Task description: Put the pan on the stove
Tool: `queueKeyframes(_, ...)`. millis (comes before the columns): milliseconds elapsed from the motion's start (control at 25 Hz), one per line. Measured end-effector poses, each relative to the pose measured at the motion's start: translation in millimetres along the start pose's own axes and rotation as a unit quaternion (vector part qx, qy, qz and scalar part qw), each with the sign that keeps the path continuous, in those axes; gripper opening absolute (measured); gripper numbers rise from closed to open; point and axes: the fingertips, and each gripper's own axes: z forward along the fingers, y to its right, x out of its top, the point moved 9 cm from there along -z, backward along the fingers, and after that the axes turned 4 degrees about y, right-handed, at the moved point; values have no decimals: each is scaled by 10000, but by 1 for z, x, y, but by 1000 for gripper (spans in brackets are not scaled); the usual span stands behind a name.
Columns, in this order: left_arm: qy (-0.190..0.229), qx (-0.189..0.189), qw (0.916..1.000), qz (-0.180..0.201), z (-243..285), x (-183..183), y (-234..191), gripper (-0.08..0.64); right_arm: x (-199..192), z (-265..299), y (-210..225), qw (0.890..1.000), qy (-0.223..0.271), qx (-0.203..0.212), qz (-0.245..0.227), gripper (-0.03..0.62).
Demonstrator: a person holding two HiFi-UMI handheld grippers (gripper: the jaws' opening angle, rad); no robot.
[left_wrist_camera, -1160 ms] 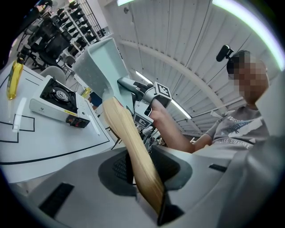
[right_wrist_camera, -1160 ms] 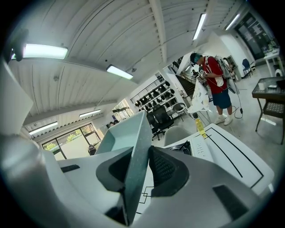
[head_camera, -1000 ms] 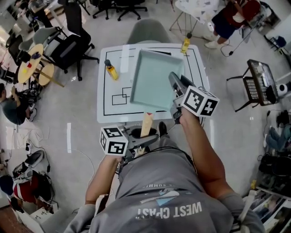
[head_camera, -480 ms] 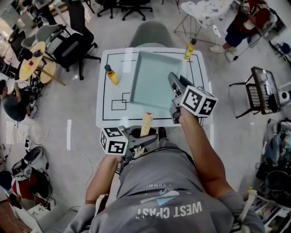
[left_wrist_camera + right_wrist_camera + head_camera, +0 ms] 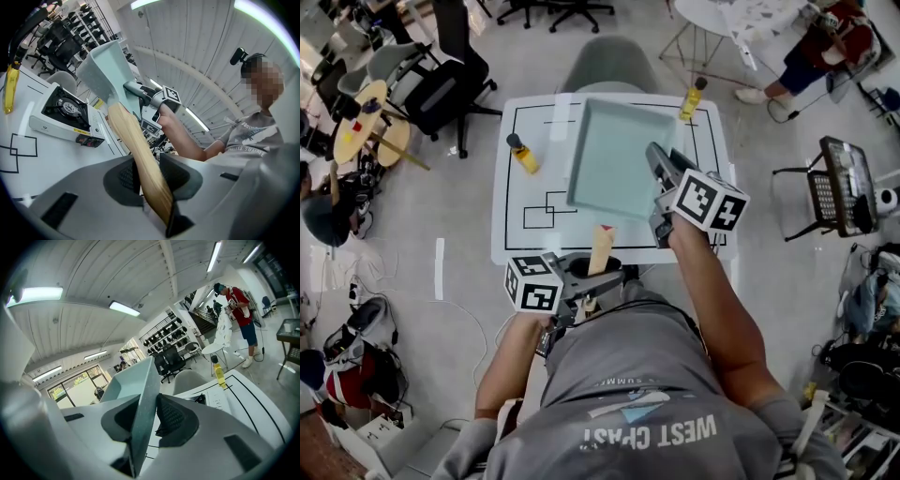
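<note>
A white table [image 5: 508,239] marked with black lines stands on a pale grey floor [image 5: 769,281]. A grey shell chair [image 5: 609,64] is at the table's far side, and black office chairs [image 5: 441,80] and a round wooden table [image 5: 364,127] are off its far left corner. A black stand [image 5: 842,183] sits to the table's right, strip lights [image 5: 124,309] line the white ribbed ceiling [image 5: 117,268] above it, and large windows [image 5: 77,387] glow well beyond it.

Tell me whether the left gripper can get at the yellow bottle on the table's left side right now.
Probably not. The left gripper is clamped on the wooden handle of the pale green square pan, whose rim the right gripper grips; the yellow bottle stands apart.
</note>
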Motion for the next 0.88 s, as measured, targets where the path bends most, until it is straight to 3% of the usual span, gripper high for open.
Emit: queueKeyframes(880, -67, 36, 9995, -290, 15, 28, -56, 98, 2, 58, 43, 9994, -257, -203, 132, 92)
